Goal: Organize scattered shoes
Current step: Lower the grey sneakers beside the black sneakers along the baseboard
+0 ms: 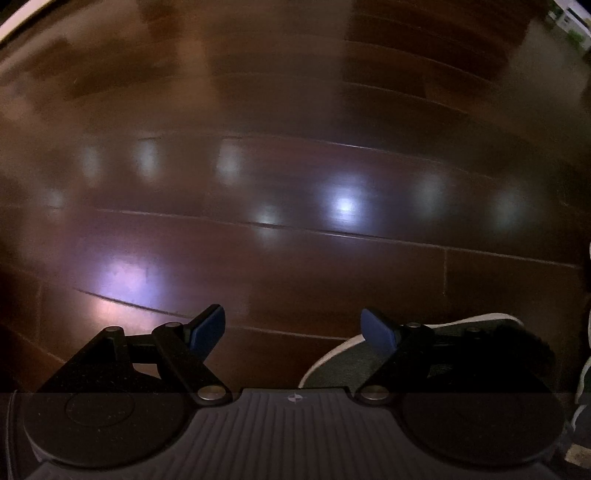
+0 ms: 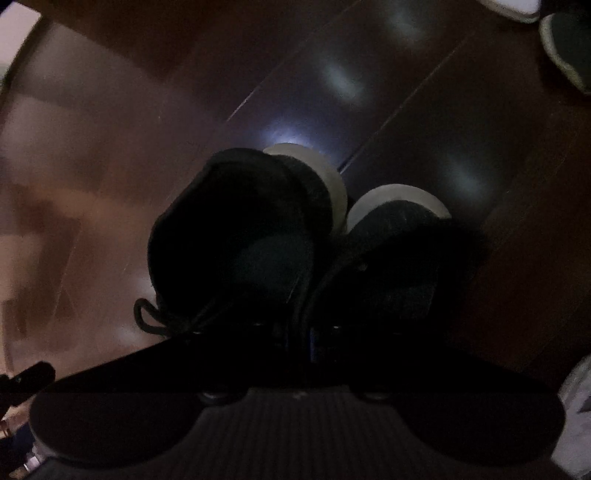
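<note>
Dark wood floor [image 1: 295, 166]; left gripper [image 1: 294, 332] released, right gripper [image 2: 299, 332] clenched on black shoes [image 2: 258, 236].

Two dark shoes [image 2: 236, 236] [image 2: 402, 251] together, two more [image 2: 569, 48] [image 2: 513, 5] beyond.

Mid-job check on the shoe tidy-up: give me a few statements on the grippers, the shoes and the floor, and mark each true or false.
1. The left gripper is open, with nothing between its fingers. True.
2. The right gripper holds a single white sandal. False: it is shut on the pair of dark shoes, pinched together where they meet.
3. The dark shoes have pale soles. True.
4. The floor is light carpet. False: it is dark glossy wood planks.
5. A dark shoe with a white sole rim lies under the left gripper's right finger. True.
</note>
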`<state>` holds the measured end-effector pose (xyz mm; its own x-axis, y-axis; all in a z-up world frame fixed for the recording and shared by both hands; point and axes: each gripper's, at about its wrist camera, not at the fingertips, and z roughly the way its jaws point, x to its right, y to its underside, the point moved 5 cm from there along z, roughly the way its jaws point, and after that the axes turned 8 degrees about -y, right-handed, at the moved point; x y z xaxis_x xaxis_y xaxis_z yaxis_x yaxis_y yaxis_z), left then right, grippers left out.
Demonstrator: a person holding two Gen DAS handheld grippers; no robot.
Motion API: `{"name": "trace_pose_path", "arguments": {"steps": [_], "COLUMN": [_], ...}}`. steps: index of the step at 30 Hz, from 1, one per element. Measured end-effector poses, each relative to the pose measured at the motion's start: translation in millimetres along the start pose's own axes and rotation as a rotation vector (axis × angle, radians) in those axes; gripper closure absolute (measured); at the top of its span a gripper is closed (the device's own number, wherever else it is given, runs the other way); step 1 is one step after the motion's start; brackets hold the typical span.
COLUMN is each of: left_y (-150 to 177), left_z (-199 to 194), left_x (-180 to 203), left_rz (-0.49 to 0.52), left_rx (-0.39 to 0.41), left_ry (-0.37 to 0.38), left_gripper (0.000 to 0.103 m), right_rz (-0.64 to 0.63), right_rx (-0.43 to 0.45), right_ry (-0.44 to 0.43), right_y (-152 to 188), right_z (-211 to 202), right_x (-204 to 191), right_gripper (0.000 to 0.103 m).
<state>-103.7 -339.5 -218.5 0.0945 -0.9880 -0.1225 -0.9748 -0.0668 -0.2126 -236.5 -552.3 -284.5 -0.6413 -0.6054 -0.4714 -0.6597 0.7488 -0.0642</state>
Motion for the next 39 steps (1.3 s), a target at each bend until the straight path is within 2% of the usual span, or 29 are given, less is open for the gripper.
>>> {"name": "trace_pose_path", "arguments": {"steps": [5, 11, 14, 17, 20, 27, 39], "left_y": [10, 32, 49, 69, 89, 127, 175], "left_z": [-15, -39, -52, -63, -72, -100, -114], "left_x": [32, 87, 113, 140, 162, 241, 352], "left_rz": [0.077, 0.209, 0.283, 0.333, 0.365, 0.482, 0.649], "left_rx": [0.033, 0.087, 0.107, 0.104, 0.097, 0.113, 0.143], "left_ry": [0.015, 0.053, 0.072, 0.098, 0.124, 0.193, 0.283], "left_gripper": [0.018, 0.018, 0.018, 0.018, 0.018, 0.018, 0.018], "right_rz": [0.03, 0.104, 0.132, 0.164, 0.215, 0.347, 0.464], "right_rx": [0.089, 0.177, 0.211, 0.244, 0.282, 0.352, 0.398], "right_ry": [-0.004, 0.002, 0.008, 0.019, 0.034, 0.051, 0.125], "right_y": [3, 8, 0, -28, -41, -74, -83], "right_z": [-30, -83, -103, -100, -123, -136, -193], "right_x": [28, 90, 122, 128, 166, 253, 360], "right_gripper": [0.093, 0.093, 0.093, 0.093, 0.093, 0.093, 0.092]}}
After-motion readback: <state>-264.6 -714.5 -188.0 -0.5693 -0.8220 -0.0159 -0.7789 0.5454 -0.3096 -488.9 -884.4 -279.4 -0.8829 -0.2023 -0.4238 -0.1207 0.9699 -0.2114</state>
